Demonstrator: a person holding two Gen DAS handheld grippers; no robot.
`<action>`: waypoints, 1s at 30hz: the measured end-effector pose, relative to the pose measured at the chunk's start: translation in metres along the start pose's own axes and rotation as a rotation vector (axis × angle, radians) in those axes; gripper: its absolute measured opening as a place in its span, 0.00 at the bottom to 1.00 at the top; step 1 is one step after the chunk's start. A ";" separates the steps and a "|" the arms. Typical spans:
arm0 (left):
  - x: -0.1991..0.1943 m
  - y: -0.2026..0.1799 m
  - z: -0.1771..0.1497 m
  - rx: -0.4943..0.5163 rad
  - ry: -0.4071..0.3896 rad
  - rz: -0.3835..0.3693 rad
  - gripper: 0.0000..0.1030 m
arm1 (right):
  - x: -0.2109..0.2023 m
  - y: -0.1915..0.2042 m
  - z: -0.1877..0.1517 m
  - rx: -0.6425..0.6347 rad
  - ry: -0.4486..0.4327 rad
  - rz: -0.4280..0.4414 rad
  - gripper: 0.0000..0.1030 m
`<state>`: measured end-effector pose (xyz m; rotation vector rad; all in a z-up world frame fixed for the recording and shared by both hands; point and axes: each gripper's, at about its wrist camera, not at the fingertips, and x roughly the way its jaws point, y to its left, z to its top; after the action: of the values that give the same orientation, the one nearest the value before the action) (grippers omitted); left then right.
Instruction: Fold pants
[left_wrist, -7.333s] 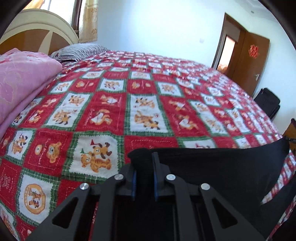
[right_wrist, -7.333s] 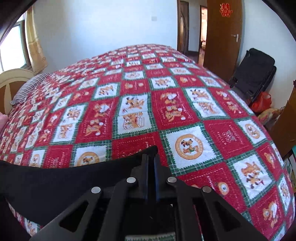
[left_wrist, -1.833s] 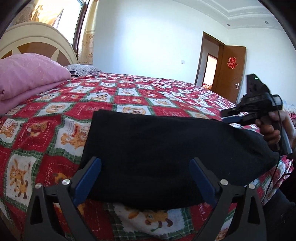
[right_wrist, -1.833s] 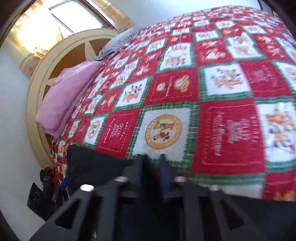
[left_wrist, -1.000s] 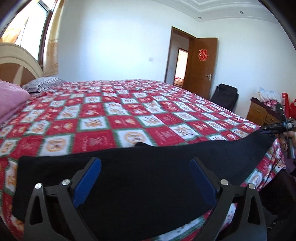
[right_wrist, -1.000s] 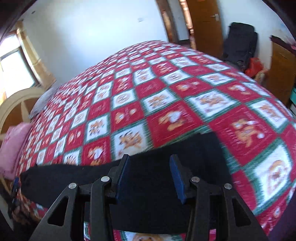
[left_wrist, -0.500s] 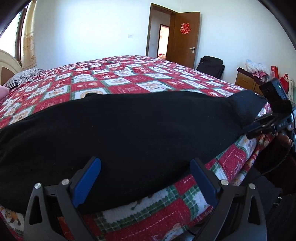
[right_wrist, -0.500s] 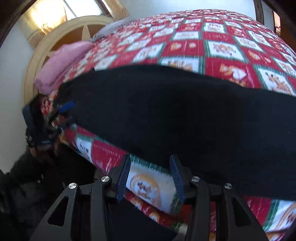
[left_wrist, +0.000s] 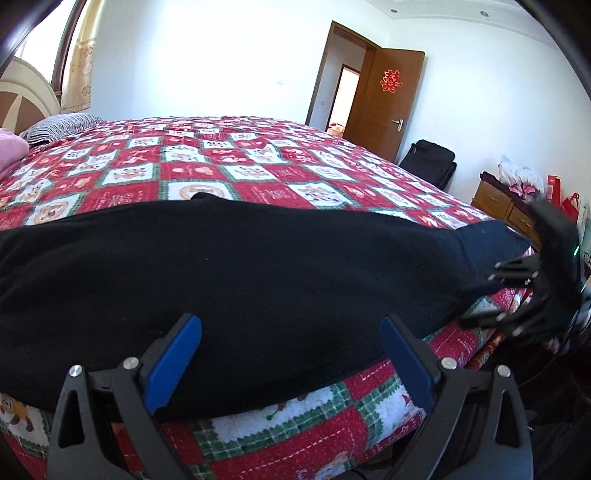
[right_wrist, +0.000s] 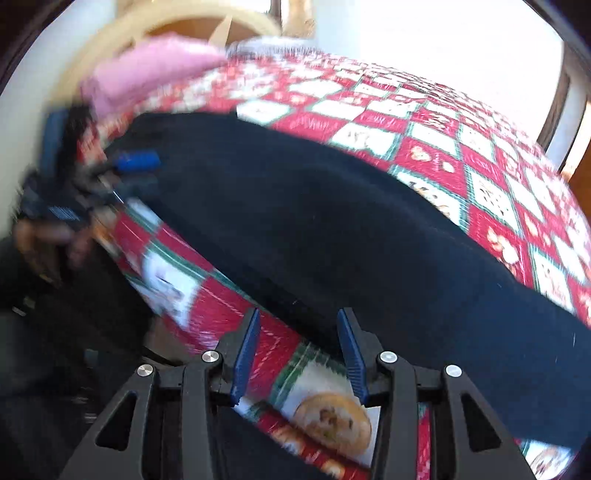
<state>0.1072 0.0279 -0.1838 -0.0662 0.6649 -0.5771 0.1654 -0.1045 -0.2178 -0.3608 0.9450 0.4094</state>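
The fingers (left_wrist: 173, 360) of the left gripper (left_wrist: 290, 360) stand wide apart with nothing between the blue pads, hovering just off the near edge of the bed (left_wrist: 295, 435). The right gripper (right_wrist: 299, 350) has its jaws part open and closing; only the overhanging bedspread (right_wrist: 221, 314) shows behind the gap, and no cloth lies between its pads. The pants (left_wrist: 240, 277) are black and lie flat in a long band along the near edge of the mattress, running across the whole width of the left wrist view, with one end beside the right gripper's dark frame at the far right. In the right wrist view the same pants (right_wrist: 351, 229) stretch diagonally, and the left gripper appears at their far end, blurred, with what seems to be a hand (right_wrist: 44, 236) behind it. The bedspread is a red, white and green check with cartoon panels. Around it: a pink blanket (right_wrist: 147, 70) and a striped pillow (left_wrist: 61, 123) at the curved headboard (left_wrist: 22, 92), a curtain (left_wrist: 77, 66) by the window, an open brown door (left_wrist: 391, 107) with a red paper ornament, a black bag (left_wrist: 430, 162) against the wall, and a wooden cabinet (left_wrist: 506, 214) with red bags on top. Nothing rests on top of the pants.
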 end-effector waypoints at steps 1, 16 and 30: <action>-0.001 0.001 0.000 -0.004 -0.001 -0.001 0.97 | 0.001 -0.002 -0.004 -0.013 -0.005 -0.018 0.38; -0.001 -0.004 0.007 0.008 -0.012 -0.017 0.97 | 0.000 -0.003 -0.022 -0.017 0.021 -0.009 0.02; 0.017 -0.013 0.021 0.036 -0.011 -0.014 0.97 | -0.103 -0.192 -0.032 0.470 -0.161 -0.256 0.46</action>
<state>0.1247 0.0055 -0.1734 -0.0402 0.6437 -0.6015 0.1831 -0.3037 -0.1265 -0.0166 0.7963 -0.0237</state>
